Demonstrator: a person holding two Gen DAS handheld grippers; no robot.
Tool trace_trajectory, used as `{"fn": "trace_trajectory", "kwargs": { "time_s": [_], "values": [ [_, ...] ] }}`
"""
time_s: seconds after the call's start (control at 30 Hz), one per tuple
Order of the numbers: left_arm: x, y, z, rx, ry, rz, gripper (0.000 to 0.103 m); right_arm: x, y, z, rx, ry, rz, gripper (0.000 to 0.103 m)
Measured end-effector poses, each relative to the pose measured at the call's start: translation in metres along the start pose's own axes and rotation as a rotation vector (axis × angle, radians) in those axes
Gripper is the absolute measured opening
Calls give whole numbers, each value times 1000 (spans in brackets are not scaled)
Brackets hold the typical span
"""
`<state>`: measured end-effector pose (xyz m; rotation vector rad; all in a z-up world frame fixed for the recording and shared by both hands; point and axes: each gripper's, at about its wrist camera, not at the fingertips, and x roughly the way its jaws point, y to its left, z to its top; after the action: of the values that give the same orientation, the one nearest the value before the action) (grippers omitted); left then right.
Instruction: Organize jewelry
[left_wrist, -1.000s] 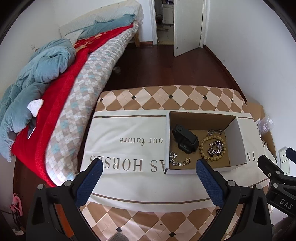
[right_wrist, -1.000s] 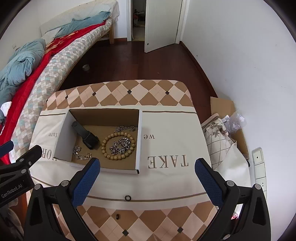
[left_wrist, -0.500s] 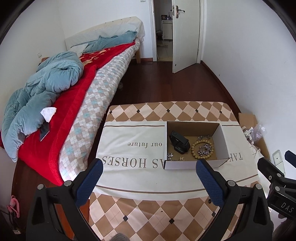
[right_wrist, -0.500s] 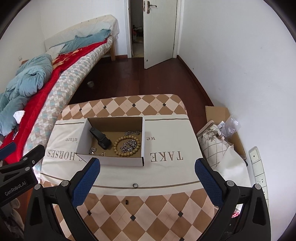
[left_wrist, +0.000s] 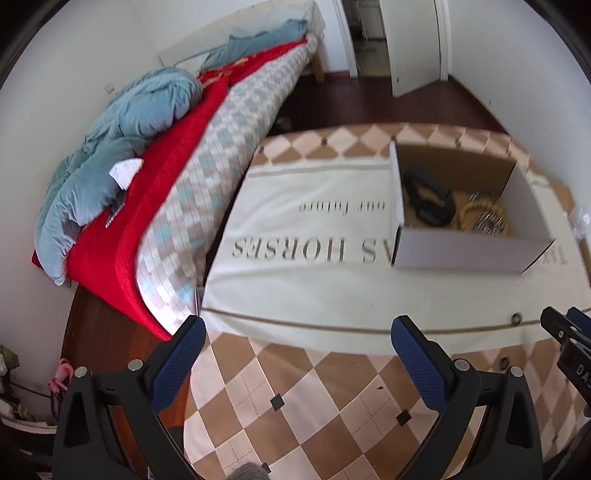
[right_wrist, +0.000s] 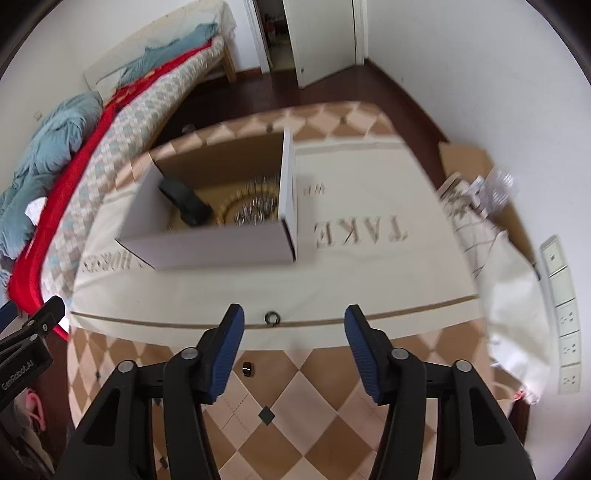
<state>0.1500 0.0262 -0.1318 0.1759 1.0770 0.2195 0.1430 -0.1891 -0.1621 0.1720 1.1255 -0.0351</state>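
From the left wrist view: the left gripper (left_wrist: 297, 345) hangs over the near edge of the checked table (left_wrist: 295, 413), jaws wide apart with nothing between them. A cream cloth (left_wrist: 295, 280) with printed lettering covers the middle of the table. The cardboard box (left_wrist: 461, 254) sits on the cloth at far right; inside show a dark object (left_wrist: 428, 199) and a beaded bracelet (left_wrist: 480, 214), both blurred. A small ring (left_wrist: 516, 317) lies at the near hem of the cloth, right of this gripper, and a second small piece (left_wrist: 502, 363) sits on the bare checks nearer still. This gripper appears idle.

From the right wrist view: the right gripper (right_wrist: 293, 349) points down at the near hem of the cloth (right_wrist: 369, 280). Its jaws are closing, about half apart, pads touching nothing. The ring (right_wrist: 272, 318) lies just beyond the tips, between their lines and nearer the left finger. A small dark band (right_wrist: 248, 369) rests on the checks beside the left finger. The box (right_wrist: 221, 247) stands farther off to the left, holding the bracelet (right_wrist: 251, 210).

Judgement: step in hand is the approach to a loose ring for pickup. Next move calls for lowering until the pads straddle the ring, closing on it, then carrying it to the box. The ring is small and flat, so slip is likely.
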Motion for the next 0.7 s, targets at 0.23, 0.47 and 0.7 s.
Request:
{"fn": "trace_trajectory", "kwargs": {
  "time_s": [0.23,0.47,0.7],
  "values": [
    [25,-9,-8,24,50,20,102,47,10,-14,-43,9,-22,38],
    [25,-22,-7,40,59,-15,102,46,20,-19,-115,-26,-40,13],
    [12,-61,-13,51,86,-185,102,10,-29,-21,8,-60,-10,13]
  ]
}}
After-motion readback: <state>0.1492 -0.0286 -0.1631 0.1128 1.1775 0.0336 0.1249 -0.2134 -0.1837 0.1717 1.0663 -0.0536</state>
